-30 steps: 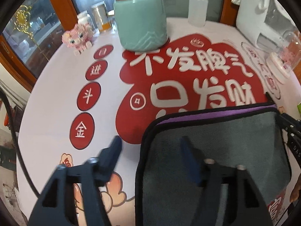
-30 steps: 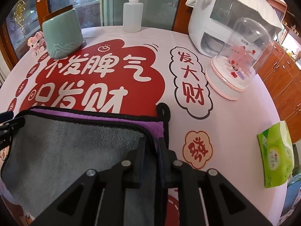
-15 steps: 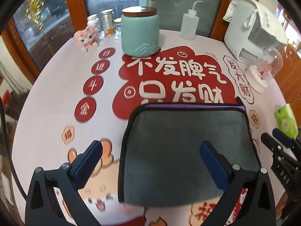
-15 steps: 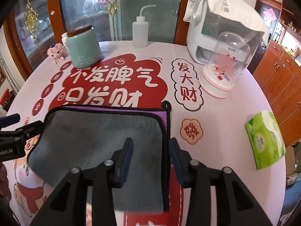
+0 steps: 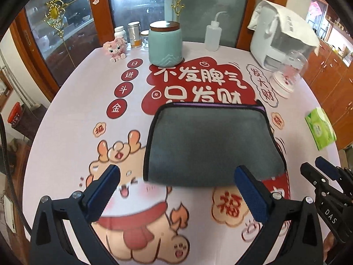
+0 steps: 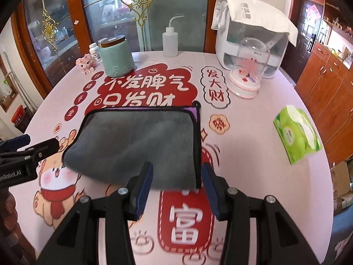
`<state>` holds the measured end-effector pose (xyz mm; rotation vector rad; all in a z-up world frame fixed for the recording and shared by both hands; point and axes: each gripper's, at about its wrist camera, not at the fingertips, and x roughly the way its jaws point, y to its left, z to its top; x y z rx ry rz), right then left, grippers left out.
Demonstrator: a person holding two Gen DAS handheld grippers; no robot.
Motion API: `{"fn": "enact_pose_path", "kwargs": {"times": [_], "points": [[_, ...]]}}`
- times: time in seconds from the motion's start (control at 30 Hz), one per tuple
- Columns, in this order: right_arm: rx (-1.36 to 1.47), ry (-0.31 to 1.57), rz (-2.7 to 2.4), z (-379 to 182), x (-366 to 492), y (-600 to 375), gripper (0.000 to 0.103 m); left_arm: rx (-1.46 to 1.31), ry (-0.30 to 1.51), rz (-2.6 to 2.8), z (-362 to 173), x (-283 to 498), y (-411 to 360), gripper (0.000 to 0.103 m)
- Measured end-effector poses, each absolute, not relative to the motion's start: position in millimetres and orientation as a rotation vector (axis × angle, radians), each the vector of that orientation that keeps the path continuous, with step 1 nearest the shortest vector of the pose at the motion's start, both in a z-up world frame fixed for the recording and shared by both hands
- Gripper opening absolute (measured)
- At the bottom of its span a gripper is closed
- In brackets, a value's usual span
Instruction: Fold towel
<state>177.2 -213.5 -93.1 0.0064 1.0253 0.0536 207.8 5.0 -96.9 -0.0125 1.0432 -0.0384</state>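
Note:
A grey towel (image 5: 211,141) with black trim and a purple underside lies folded flat on the round table; it also shows in the right wrist view (image 6: 136,141). My left gripper (image 5: 176,190) is open and empty, raised above the table just in front of the towel's near edge. My right gripper (image 6: 176,183) is open and empty, raised near the towel's near right corner. The right gripper's tips show at the right edge of the left wrist view (image 5: 320,172). The left gripper shows at the left of the right wrist view (image 6: 28,148).
A teal jar (image 5: 165,44), a squeeze bottle (image 5: 213,35), a pink toy (image 5: 115,49), small jars (image 5: 134,34), a white appliance (image 5: 278,35) and a glass dome (image 6: 248,72) stand along the table's far side. A green tissue pack (image 6: 296,134) lies at the right.
The right gripper was shut at the towel's right edge and has opened. Both grippers have drawn back and up from the towel. The towel stays folded on the table.

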Motion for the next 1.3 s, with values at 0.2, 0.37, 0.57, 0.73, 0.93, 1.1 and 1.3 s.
{"fn": "enact_pose_path", "kwargs": {"times": [0.2,0.37,0.57,0.73,0.93,1.1,1.3], "points": [[0.016,1.026,0.075,-80,139,-211,0.046,0.003,1.032,-0.069,-79,165,-4,0.103],[0.035,1.024,0.091,-66,110,-210,0.046,-0.012,1.01,-0.083,-60,132,-8,0.103],[0.061,1.013,0.108,-53,82,-209,0.046,-0.027,1.008,-0.089,-46,105,-8,0.103],[0.04,0.996,0.101,-45,62,-204,0.046,-0.012,0.993,-0.086,-36,83,-11,0.103],[0.046,1.0,0.087,-40,43,-204,0.047,-0.008,1.0,-0.091,-29,59,-13,0.103],[0.07,1.003,0.082,-35,30,-203,0.047,-0.019,1.009,-0.086,-25,42,-15,0.103],[0.087,0.981,0.047,-23,14,-205,0.053,-0.024,1.01,-0.064,-20,23,-16,0.103]]}}
